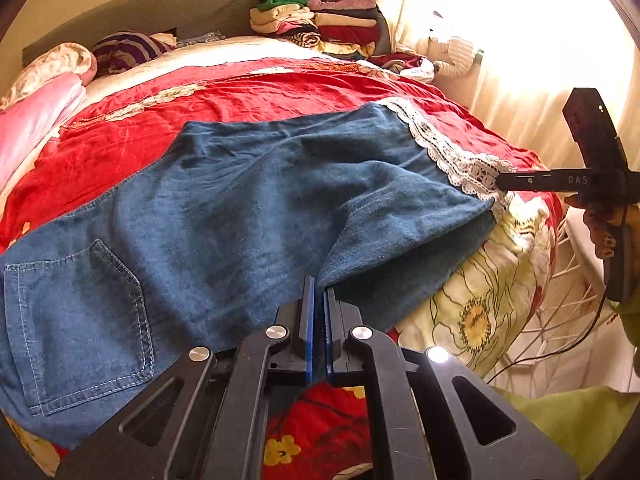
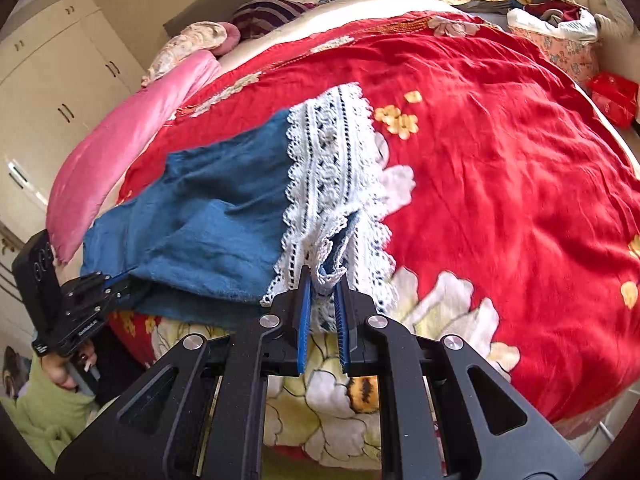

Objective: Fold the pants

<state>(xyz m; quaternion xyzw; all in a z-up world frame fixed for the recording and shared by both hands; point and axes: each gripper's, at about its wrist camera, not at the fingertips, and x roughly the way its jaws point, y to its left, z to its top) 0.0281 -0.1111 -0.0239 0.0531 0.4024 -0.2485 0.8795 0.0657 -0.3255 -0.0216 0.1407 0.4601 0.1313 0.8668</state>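
Both tools clamp the jeans (image 1: pixel 248 200) (folded clothes (image 1: pixel 320 20) stacked beyond, red bedspread (image 2: pixel 500 140) beneath).

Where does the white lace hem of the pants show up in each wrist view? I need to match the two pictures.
Left wrist: the lace hem runs down the upper right, ending at the right gripper.
Right wrist: the lace hem fills the centre, its lower end pinched in that gripper.
Shared landmark: the red bedspread.
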